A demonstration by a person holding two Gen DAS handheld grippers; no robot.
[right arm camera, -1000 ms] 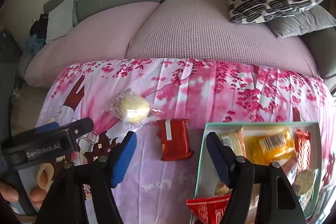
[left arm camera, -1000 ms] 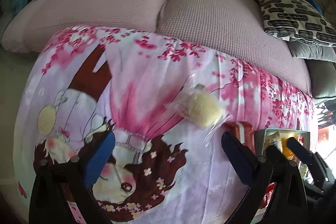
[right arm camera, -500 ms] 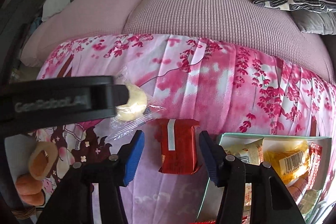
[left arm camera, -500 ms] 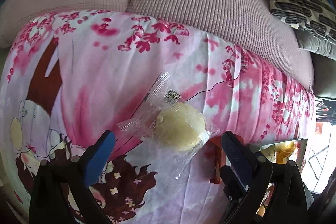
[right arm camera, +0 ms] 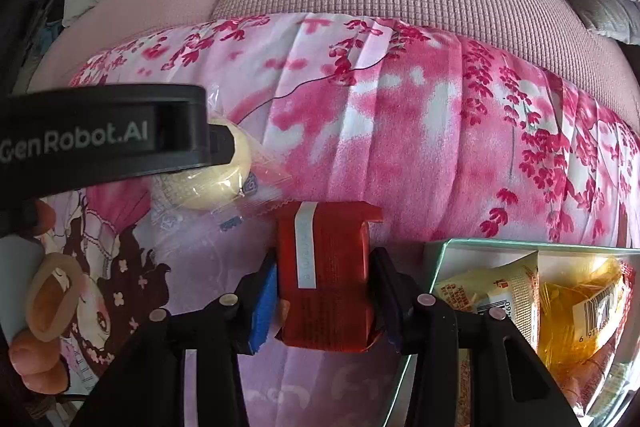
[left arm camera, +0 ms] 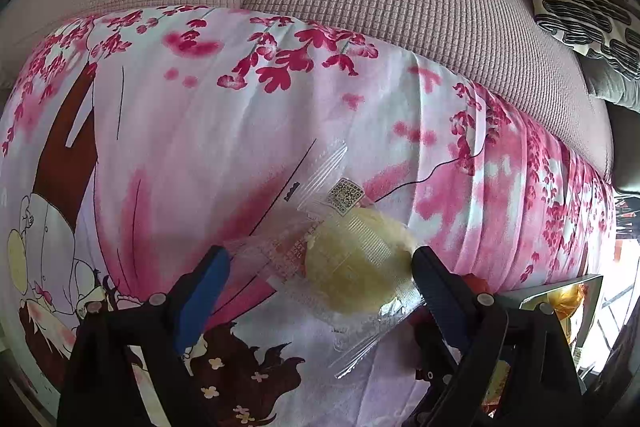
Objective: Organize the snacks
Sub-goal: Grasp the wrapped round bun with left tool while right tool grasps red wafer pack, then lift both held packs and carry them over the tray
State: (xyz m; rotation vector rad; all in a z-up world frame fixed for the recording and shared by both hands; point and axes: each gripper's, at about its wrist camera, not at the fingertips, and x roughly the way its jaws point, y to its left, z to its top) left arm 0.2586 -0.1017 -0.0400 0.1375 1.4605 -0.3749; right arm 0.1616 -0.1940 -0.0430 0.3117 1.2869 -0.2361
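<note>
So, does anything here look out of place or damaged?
Nothing looks damaged or spilled. Two snacks lie on the pink cloth outside the box: the yellow cake between the left gripper fingers, and the red packet in the right gripper.

You get soft, even daylight in both views, with colours slightly washed. In the left wrist view it blows out to white at the right edge. The clear crinkled plastic wrapper (left arm camera: 352, 259) around the pale yellow bun catches small highlights. Fisheye bending curves the pink cherry-blossom printed cloth (left arm camera: 240, 115) and darkens every corner to black. Your close black gripper arm (right arm camera: 100, 139) looks soft.
</note>
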